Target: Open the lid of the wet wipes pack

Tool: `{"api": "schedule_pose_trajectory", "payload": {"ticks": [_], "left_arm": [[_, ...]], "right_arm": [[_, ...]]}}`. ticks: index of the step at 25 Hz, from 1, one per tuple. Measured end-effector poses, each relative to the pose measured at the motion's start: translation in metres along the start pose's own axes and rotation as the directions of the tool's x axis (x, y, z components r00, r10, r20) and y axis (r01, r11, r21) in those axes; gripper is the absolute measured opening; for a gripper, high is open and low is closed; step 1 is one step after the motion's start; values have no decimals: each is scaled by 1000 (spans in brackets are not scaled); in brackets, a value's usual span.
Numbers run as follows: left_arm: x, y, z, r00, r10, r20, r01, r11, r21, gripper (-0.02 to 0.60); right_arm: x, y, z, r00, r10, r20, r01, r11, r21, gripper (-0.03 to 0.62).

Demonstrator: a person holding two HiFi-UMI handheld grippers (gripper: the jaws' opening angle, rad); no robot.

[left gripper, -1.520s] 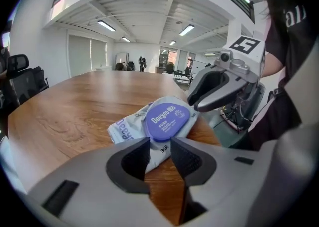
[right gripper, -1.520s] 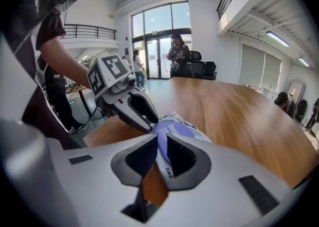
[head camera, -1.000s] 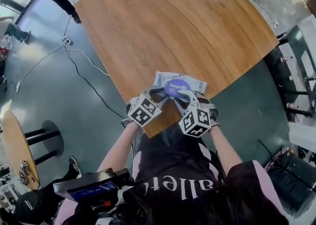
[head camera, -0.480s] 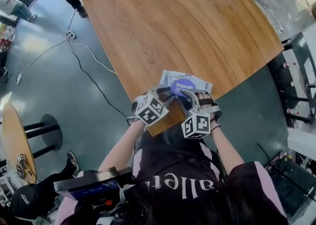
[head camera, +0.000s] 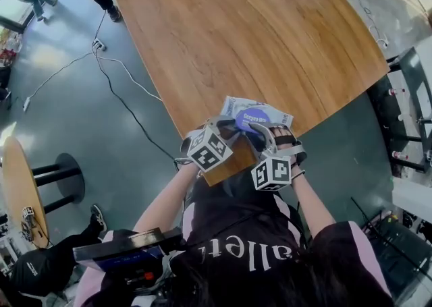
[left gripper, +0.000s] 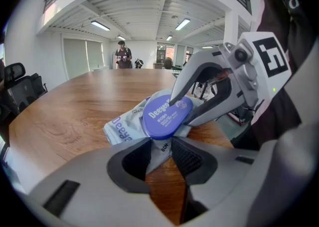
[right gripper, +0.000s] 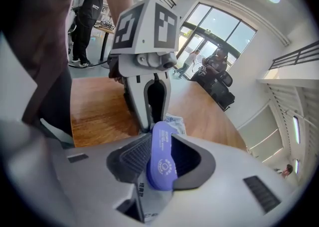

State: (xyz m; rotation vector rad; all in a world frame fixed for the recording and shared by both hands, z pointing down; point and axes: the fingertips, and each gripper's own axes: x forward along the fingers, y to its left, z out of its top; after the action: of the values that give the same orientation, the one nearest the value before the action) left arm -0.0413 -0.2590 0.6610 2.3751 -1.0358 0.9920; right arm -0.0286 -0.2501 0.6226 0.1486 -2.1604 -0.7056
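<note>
Wet wipes pack (left gripper: 122, 126) lies at the near corner of the wooden table (head camera: 256, 29), straight ahead of the left tongs (left gripper: 162, 153). Left tongs clamped on the pack's near foil edge, jaws almost together with the flap pinched between the pads; this pins the pack down.

Right tongs (right gripper: 162, 161) come in across the left tongs' line. Purple lid (left gripper: 164, 116) stands between their jaws: one finger over its top, the other under its rim. Jaws are opening, pads not pressing; a gap shows beside the ribbed pad.

Step in hand, as I read it: lid looks partly lifted and is being let go, or re-gripped. Not clearly folded back yet.

Next move likely calls for hooking the lower finger under the rim and swinging the lid back on its hinge, away from the left tongs, which must hold firm.
</note>
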Motion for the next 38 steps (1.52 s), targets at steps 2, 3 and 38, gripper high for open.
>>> {"api": "schedule_pose_trajectory", "payload": {"ticks": [2,3,38], "left_arm": [[0,-1,0,1000,-1,-1,1,1000,3,130],[0,0,0,1000,-1,-2,1,1000,5,130],[-84,-17,48,958,-12,286,54,988,-141,130]], "right_arm": [[-10,-14,10,998,-45,46,42,998,51,123],[-16,-27,15,994,-83,66,78,993,86,120],[-76,-51,3,966,-256,-20,152,507,849,58]]}}
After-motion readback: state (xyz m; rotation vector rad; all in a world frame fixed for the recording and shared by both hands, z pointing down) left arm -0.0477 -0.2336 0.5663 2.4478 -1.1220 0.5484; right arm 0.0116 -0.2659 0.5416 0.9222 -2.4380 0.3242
